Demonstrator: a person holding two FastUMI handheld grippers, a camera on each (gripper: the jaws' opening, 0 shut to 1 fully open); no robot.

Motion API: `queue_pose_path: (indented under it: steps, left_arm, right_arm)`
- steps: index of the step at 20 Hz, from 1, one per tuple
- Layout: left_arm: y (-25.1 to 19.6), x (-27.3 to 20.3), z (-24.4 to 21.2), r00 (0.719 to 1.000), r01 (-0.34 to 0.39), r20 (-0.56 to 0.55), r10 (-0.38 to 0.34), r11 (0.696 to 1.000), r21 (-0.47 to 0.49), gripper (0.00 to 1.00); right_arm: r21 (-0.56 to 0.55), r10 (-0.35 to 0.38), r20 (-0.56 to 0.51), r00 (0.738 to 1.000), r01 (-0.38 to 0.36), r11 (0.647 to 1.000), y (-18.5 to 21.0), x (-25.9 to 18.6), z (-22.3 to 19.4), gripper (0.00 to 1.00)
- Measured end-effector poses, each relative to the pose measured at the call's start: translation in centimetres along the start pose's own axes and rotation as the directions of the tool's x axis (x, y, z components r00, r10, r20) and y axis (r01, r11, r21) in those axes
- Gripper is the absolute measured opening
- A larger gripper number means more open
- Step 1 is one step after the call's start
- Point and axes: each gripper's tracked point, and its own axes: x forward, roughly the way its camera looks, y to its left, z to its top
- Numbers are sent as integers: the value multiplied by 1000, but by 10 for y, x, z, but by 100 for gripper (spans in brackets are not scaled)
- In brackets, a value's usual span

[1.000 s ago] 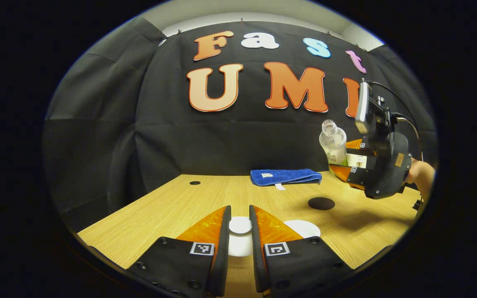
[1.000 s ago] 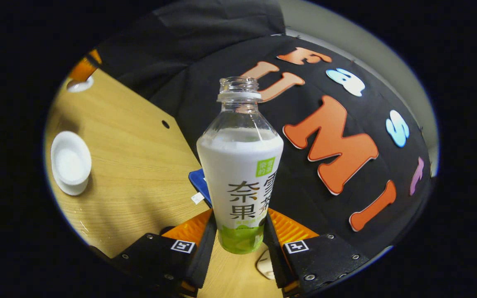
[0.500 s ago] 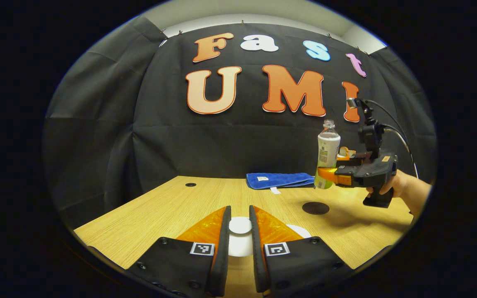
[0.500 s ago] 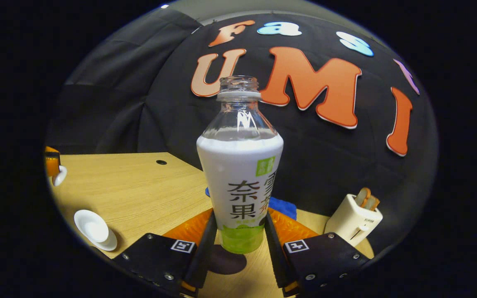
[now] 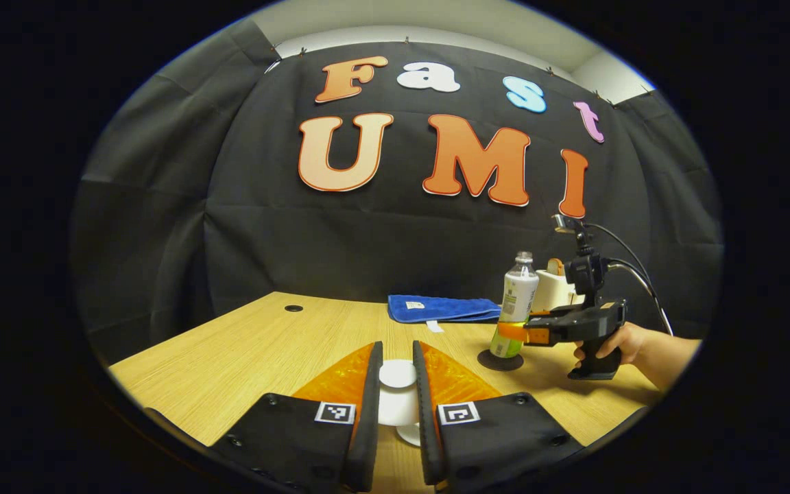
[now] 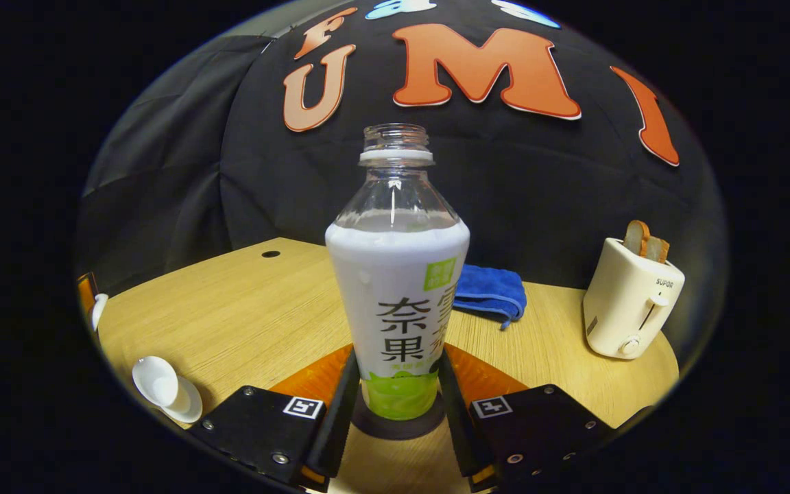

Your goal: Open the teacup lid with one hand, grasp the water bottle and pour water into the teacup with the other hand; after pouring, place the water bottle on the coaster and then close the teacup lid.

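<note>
Left gripper: the left gripper (image 5: pixel 398 405) hangs low above the wooden table (image 5: pixel 265 350), its two fingers drawn close with the white teacup lid (image 5: pixel 398 374) pinched between them by its knob.
Teacup lid: held up off the table; just below it, between the fingers, part of a white piece shows, too hidden to name.
Right gripper: the right gripper (image 6: pixel 395 405) clamps the water bottle (image 6: pixel 398 274) low on its body, both fingers pressed on the green band of the label; in the left gripper view a hand (image 5: pixel 618 343) holds it by its grip.
Water bottle: upright, uncapped, standing on the dark round coaster (image 6: pixel 395 427); whether its base fully touches cannot be told.
Coaster: flat on the table, directly under the bottle, between the right gripper's fingers.
Teacup: the open white teacup (image 6: pixel 158 384) stands on its saucer at the lower left of the right gripper view, well apart from the bottle.
Blue cloth: the folded blue cloth (image 6: pixel 491 291) lies near the back wall, behind the bottle.
Toaster: the cream toaster (image 6: pixel 631 298) stands near the table's far right, with bread in its slots.
</note>
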Motion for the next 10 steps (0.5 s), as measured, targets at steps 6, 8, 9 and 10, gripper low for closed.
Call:
queue_pose_path:
  steps: [6,8,9,10]
  left_arm:
    - [-8,7,1,1000,11,-8,-11,1000,14,30]
    - [-14,11,-3,1000,23,-20,-23,1000,4,30]
    - [-16,14,-5,999,31,-27,-31,1000,0,30]
    - [-19,17,-8,999,35,-33,-35,999,-6,29]
  right_arm:
    - [48,1,-19,1000,0,999,-5,10,-11,64]
    - [51,0,-21,1000,1,999,-7,10,-11,66]
    - [55,-3,-25,1000,4,998,-8,8,-12,68]
    - [64,-7,-36,999,9,998,-9,11,-15,70]
